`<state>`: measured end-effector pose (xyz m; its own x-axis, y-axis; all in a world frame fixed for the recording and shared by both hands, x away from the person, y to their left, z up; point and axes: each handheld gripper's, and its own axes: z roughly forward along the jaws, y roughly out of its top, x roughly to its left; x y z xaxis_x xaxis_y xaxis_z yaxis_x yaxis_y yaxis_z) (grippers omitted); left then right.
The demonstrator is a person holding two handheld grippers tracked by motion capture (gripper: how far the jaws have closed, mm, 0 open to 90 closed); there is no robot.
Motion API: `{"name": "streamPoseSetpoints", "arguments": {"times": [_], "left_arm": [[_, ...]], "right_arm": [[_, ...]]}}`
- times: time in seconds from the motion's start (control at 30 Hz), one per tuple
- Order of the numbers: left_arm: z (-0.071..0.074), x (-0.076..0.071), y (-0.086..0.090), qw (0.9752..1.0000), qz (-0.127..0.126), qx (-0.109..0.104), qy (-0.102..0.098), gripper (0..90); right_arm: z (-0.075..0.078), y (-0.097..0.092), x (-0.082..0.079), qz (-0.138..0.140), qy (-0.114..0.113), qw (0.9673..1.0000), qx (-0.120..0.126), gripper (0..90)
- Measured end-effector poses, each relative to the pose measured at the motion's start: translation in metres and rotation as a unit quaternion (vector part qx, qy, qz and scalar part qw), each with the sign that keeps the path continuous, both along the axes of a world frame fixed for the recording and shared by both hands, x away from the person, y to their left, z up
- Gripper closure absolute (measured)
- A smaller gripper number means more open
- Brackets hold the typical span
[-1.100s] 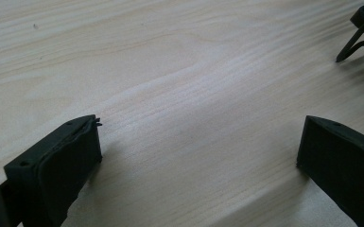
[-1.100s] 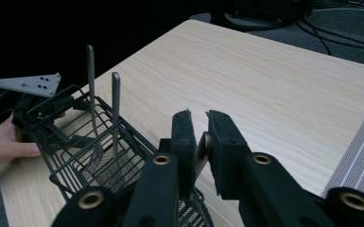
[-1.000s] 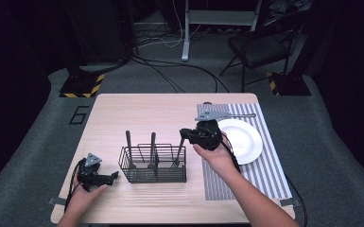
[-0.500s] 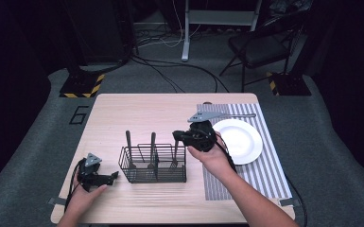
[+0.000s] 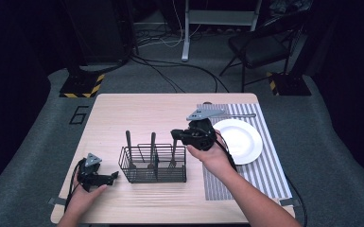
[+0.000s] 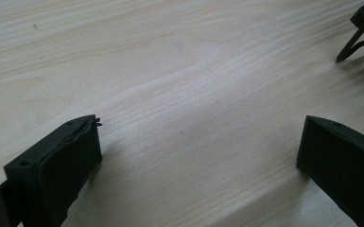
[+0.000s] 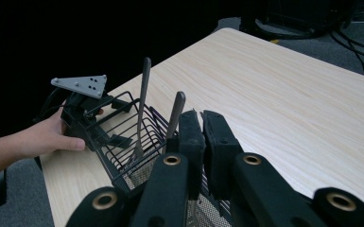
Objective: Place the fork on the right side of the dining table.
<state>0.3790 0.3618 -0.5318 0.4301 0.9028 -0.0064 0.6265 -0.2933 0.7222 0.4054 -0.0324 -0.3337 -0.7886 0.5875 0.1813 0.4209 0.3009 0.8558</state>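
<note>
Three utensils stand upright in a black wire caddy [image 5: 153,163] with three compartments, mid-table. The right gripper [image 5: 176,135] is clamped on the handle of the rightmost utensil [image 5: 173,152], jaws nearly together above the caddy's right end. The left gripper [image 5: 115,176] rests on the table [image 5: 137,113] just left of the caddy, jaws spread wide, grasping nothing.

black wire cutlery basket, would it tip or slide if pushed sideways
The black wire cutlery basket probably slides easily: open mesh looks light and the pale wooden table is smooth. Tall upright metal utensils may raise its balance, so a high push could tip it.
</note>
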Motion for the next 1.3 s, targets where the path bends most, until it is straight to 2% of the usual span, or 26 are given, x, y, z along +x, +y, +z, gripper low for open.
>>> {"name": "streamPoseSetpoints", "arguments": {"times": [0.67, 0.97, 1.07, 1.3], "left_arm": [[0.0, 0.0, 0.0, 1.0, 0.0, 0.0, 0.0, 0.2], [0.0, 0.0, 0.0, 1.0, 0.0, 0.0, 0.0, 0.2], [0.0, 0.0, 0.0, 1.0, 0.0, 0.0, 0.0, 0.2], [0.0, 0.0, 0.0, 1.0, 0.0, 0.0, 0.0, 0.2]], "right_arm": [[0.043, -0.002, -0.007, -0.007, -0.011, 0.9999, -0.002, 86.8], [0.066, -0.011, -0.005, -0.02, -0.025, 0.9995, 0.008, 86.8], [0.077, -0.016, -0.002, -0.029, -0.035, 0.9989, 0.011, 86.8], [0.092, -0.023, 0.004, -0.049, -0.042, 0.9978, 0.016, 86.8]]}}
